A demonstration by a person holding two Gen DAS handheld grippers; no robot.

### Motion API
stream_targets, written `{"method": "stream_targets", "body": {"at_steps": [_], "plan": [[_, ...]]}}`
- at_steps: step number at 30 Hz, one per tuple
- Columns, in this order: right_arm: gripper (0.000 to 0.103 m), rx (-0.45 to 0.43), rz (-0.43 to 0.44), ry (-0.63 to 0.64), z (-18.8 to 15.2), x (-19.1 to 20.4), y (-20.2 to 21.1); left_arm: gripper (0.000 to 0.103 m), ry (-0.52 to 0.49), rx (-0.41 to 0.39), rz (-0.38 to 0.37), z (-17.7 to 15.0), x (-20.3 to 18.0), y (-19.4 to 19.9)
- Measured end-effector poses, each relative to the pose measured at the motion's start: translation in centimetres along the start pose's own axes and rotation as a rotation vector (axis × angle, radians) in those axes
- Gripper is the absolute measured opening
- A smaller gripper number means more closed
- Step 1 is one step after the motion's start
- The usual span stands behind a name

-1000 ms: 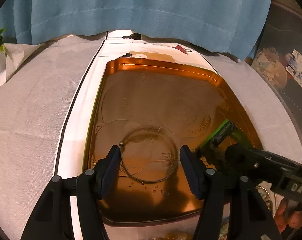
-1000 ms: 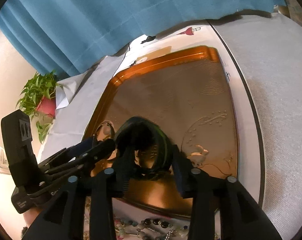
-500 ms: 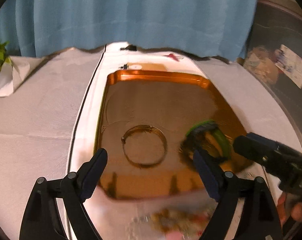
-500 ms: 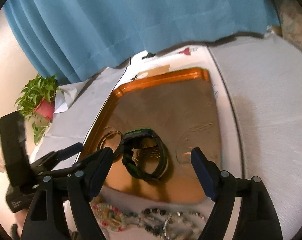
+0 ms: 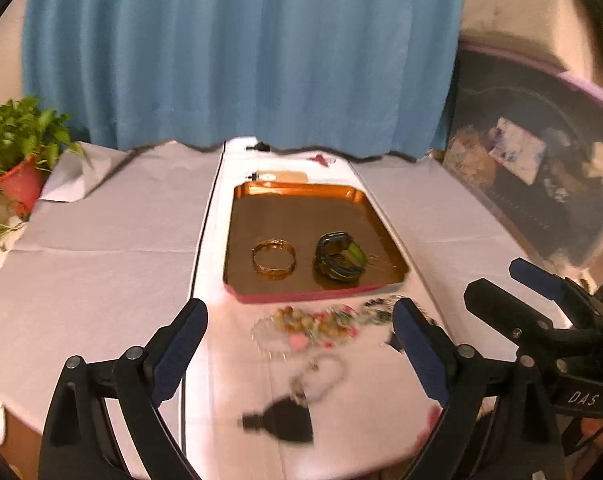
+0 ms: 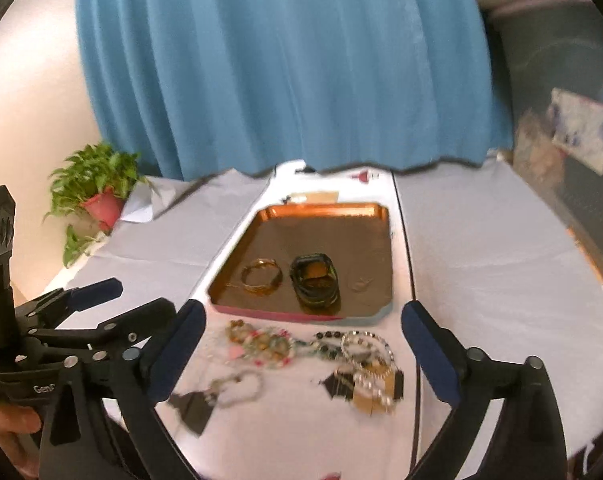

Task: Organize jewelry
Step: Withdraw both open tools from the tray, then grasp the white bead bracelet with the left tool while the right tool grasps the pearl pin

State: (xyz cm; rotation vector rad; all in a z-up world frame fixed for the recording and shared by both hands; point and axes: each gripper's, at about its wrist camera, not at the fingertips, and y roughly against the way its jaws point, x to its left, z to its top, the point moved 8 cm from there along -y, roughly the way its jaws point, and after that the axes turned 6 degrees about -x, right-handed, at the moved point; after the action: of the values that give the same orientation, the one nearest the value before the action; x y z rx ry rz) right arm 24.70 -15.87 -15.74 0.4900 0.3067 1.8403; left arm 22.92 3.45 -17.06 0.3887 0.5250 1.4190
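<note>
An orange tray (image 5: 297, 191) (image 6: 321, 211) sits mid-table. In it lie a gold bangle (image 5: 273, 258) (image 6: 261, 276) on the left and a black-and-green watch (image 5: 338, 261) (image 6: 315, 282) on the right. Beaded bracelets and necklaces (image 5: 317, 322) (image 6: 301, 346) lie in a loose heap on the white cloth in front of the tray. A necklace with a black tassel (image 5: 285, 420) (image 6: 197, 404) lies nearer. My left gripper (image 5: 299, 354) is open and empty, above the heap. My right gripper (image 6: 301, 354) is open and empty, also above the heap.
A blue curtain (image 5: 237, 52) hangs behind the table. A potted plant (image 5: 17, 160) (image 6: 97, 188) stands at the far left corner. Dark cluttered furniture (image 5: 541, 184) stands to the right. White cloth (image 5: 101, 248) covers the table (image 6: 501, 264).
Both grippers have pulled back and up from the tray. The right gripper has let go of the watch, which now lies in the tray beside the bangle.
</note>
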Motion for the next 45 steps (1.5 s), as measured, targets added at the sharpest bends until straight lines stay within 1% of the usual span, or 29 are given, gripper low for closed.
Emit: {"method": "stream_targets", "body": {"at_steps": [4, 9, 10, 12, 15, 17, 19, 22, 24, 26, 27, 28, 30, 31, 32, 33, 34, 35, 36, 37, 38, 41, 42, 43, 45], "plan": [[0.103, -0.057, 0.01, 0.01, 0.4, 1.3, 5.3, 0.099, -0.02, -0.064, 0.0, 0.1, -1.0, 5.4], [0.103, -0.187, 0.014, 0.087, 0.8, 3.3, 11.8, 0.102, -0.05, -0.102, 0.015, -0.6, -2.1, 10.0], [0.103, -0.202, 0.016, 0.099, 0.8, 3.6, 12.8, 0.102, -0.05, -0.101, 0.016, -0.9, -2.2, 10.6], [0.103, -0.189, 0.018, 0.107, 0.2, 3.9, 14.1, 0.102, -0.038, -0.094, 0.017, -1.9, -2.5, 11.5], [0.103, -0.161, 0.047, 0.09, -1.2, 4.1, 14.9, 0.102, -0.004, -0.097, -0.041, -3.8, -2.5, 12.3], [0.103, -0.142, 0.071, 0.063, -2.4, 4.0, 15.1, 0.102, 0.023, -0.091, -0.084, -4.8, -2.3, 12.2], [0.103, -0.14, 0.061, 0.065, -3.3, 3.8, 14.9, 0.102, 0.058, -0.081, -0.114, -5.7, -1.8, 11.6], [0.103, -0.12, 0.035, 0.12, -4.6, 4.1, 14.0, 0.102, 0.077, -0.057, -0.118, -6.6, -1.1, 10.3], [0.103, -0.096, 0.013, 0.153, -5.3, 4.0, 12.8, 0.102, 0.058, -0.043, -0.109, -7.1, -0.5, 8.9], [0.102, -0.09, 0.022, 0.152, -5.9, 3.7, 11.9, 0.102, 0.038, -0.039, -0.095, -7.6, -0.1, 7.9], [0.098, -0.087, 0.029, 0.145, -6.3, 3.3, 11.3, 0.102, 0.028, -0.034, -0.096, -8.0, 0.0, 7.1], [0.088, -0.081, 0.033, 0.144, -6.7, 3.0, 10.6, 0.102, 0.022, -0.031, -0.105, -8.3, 0.1, 6.4], [0.077, -0.056, 0.037, 0.155, -7.4, 2.5, 8.9, 0.1, 0.002, -0.008, -0.12, -9.0, 0.1, 4.4], [0.076, -0.041, 0.038, 0.162, -7.9, 2.3, 8.1, 0.097, -0.011, 0.011, -0.123, -9.3, 0.1, 3.3], [0.075, -0.023, 0.042, 0.166, -8.4, 1.9, 7.0, 0.09, -0.019, 0.021, -0.126, -9.5, 0.0, 2.7], [0.075, -0.012, 0.046, 0.167, -8.8, 1.7, 6.3, 0.085, -0.032, 0.039, -0.136, -9.6, -0.1, 1.6], [0.075, 0.005, 0.049, 0.167, -9.1, 1.3, 5.3, 0.079, -0.04, 0.053, -0.147, -9.7, -0.2, 0.8], [0.074, 0.021, 0.043, 0.161, -9.3, 0.7, 4.5, 0.075, -0.055, 0.074, -0.164, -9.8, -0.3, -0.5], [0.07, 0.035, 0.045, 0.158, -9.5, 0.4, 3.8, 0.072, -0.067, 0.086, -0.172, -9.8, -0.4, -1.4], [0.063, 0.057, 0.056, 0.156, -9.7, -0.1, 2.9, 0.067, -0.081, 0.1, -0.181, -9.9, -0.6, -2.2], [0.06, 0.077, 0.064, 0.158, -9.8, -0.7, 1.8, 0.06, -0.104, 0.117, -0.189, -9.9, -0.7, -3.5], [0.047, 0.125, 0.051, 0.173, -10.2, -2.6, -0.9, 0.047, -0.129, 0.156, -0.197, -10.1, -0.5, -6.1], [0.038, 0.152, 0.039, 0.184, -10.4, -3.3, -2.2, 0.044, -0.127, 0.17, -0.208, -10.1, -0.4, -7.0], [0.032, 0.178, 0.029, 0.195, -10.7, -4.1, -3.4, 0.042, -0.128, 0.187, -0.223, -10.3, -0.5, -7.8], [0.028, 0.206, 0.014, 0.204, -11.0, -5.1, -5.1, 0.041, -0.145, 0.211, -0.226, -10.7, -0.6, -8.9]]}}
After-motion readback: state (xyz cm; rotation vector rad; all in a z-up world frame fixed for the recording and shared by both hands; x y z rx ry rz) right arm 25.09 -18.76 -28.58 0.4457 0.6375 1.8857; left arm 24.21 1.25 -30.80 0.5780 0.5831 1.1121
